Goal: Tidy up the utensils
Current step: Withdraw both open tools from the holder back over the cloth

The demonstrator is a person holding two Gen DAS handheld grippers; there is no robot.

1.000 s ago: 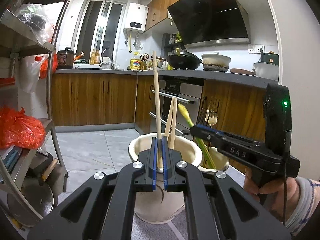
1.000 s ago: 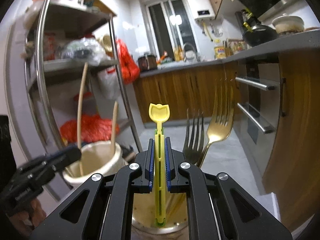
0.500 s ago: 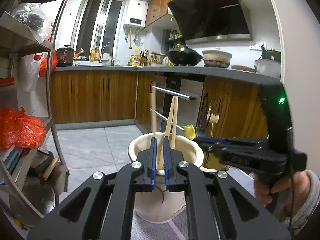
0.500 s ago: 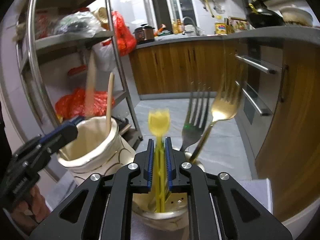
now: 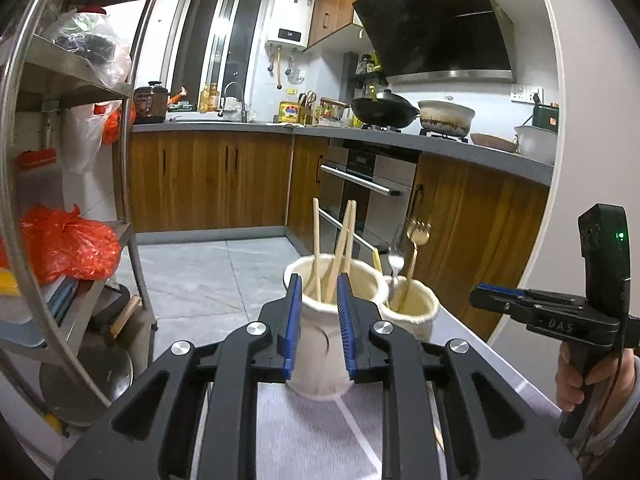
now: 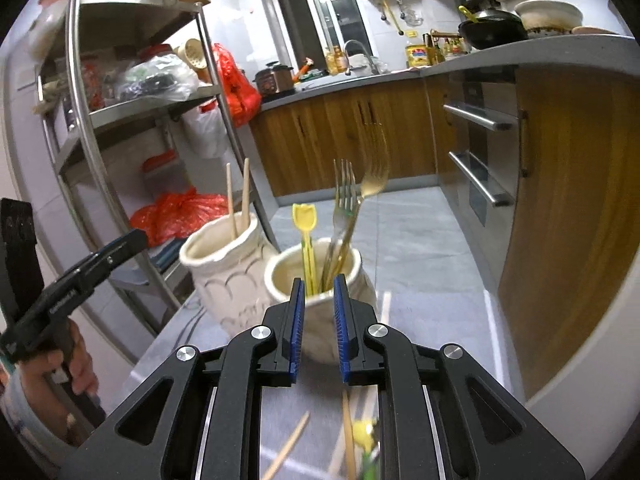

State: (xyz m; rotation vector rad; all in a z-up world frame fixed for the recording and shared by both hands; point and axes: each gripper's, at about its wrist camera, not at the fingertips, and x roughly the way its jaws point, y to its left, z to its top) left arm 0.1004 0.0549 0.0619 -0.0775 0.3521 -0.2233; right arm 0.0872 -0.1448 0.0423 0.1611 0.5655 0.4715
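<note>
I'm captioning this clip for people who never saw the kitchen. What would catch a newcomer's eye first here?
Two cream ceramic jars stand side by side on the grey table: the taller jar holds wooden chopsticks, the shorter jar holds a yellow tulip-topped utensil and forks. The open right gripper and open left gripper frame them, and more chopsticks lie loose on the table nearby.

My left claw [image 5: 318, 320] is matte black plastic with two ribbed blue pads [image 5: 291, 326] and round silver screws [image 5: 255, 327] on its linkages. My right claw [image 6: 318, 320] is built the same, blue pads and silver screws alike. Beside the left claw, the right one's black pistol-grip body [image 5: 576, 312] carries a green light, pale lettering and a thin black cable. My bare hand [image 5: 588, 380] shows a grey knit cuff.
</note>
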